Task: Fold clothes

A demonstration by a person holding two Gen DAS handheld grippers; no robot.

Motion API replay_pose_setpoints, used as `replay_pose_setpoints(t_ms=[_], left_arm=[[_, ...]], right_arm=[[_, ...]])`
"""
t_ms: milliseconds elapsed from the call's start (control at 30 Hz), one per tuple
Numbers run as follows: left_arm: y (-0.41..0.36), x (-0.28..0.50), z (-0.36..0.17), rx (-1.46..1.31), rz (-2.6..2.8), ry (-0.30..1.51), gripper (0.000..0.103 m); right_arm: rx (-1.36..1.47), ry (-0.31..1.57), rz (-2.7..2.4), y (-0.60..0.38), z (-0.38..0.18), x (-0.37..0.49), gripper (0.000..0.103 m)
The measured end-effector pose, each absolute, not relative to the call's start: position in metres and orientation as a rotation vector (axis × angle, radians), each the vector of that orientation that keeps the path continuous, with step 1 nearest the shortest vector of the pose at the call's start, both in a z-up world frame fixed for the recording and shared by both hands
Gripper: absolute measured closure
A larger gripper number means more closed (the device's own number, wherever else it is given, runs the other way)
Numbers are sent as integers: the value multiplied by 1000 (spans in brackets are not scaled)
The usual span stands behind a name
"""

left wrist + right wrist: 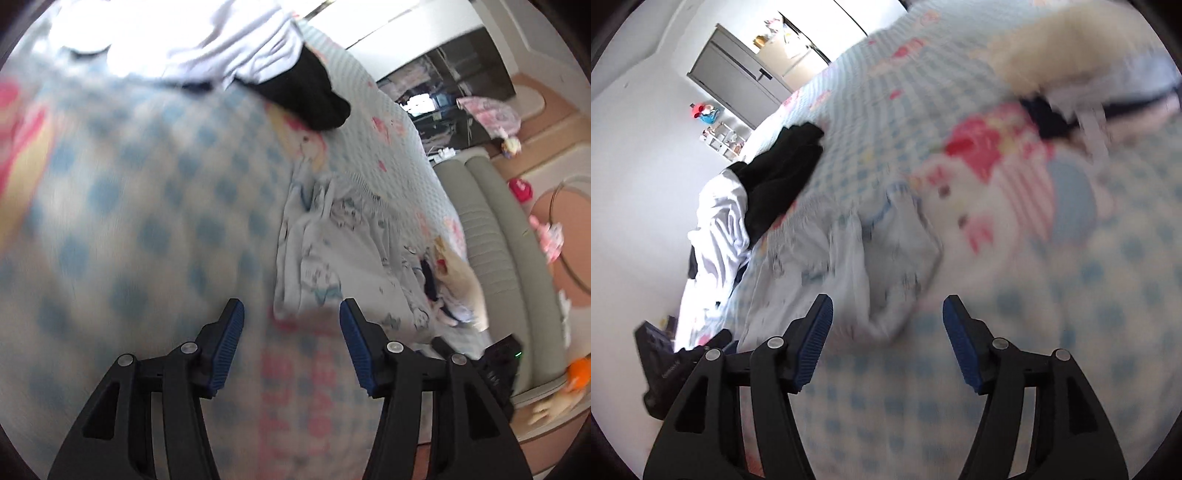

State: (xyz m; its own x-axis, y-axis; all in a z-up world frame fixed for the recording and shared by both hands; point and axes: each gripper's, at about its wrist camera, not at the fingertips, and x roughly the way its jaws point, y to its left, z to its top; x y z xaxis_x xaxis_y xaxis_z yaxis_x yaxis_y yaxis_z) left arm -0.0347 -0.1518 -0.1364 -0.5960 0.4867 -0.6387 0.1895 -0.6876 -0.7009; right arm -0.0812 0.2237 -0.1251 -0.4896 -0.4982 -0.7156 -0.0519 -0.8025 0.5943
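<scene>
Left gripper point(291, 314) and right gripper point(887, 312), jaws wide and empty, hover by the pale-blue printed garment point(343, 258) on the blue-checked bedspread point(129, 221); square its edges before refolding.

A home bedroom: a bed point(155, 206) under a cartoon-print checked cover, toys point(517, 188) on the floor, a wardrobe point(735, 77).
</scene>
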Motion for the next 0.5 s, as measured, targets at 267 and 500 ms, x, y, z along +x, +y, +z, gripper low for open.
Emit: replay_pose_setpoints(t_ms=[267,500], left_arm=[[-143,-51,-161,-1199,2187,-1402,50],[-116,-62,-156,-1315,2301,-1251,94]], right_arm=[[1352,-1062,-2183,217,-150,-96,38],[1394,-860,-2252,178,-152,-113,78]])
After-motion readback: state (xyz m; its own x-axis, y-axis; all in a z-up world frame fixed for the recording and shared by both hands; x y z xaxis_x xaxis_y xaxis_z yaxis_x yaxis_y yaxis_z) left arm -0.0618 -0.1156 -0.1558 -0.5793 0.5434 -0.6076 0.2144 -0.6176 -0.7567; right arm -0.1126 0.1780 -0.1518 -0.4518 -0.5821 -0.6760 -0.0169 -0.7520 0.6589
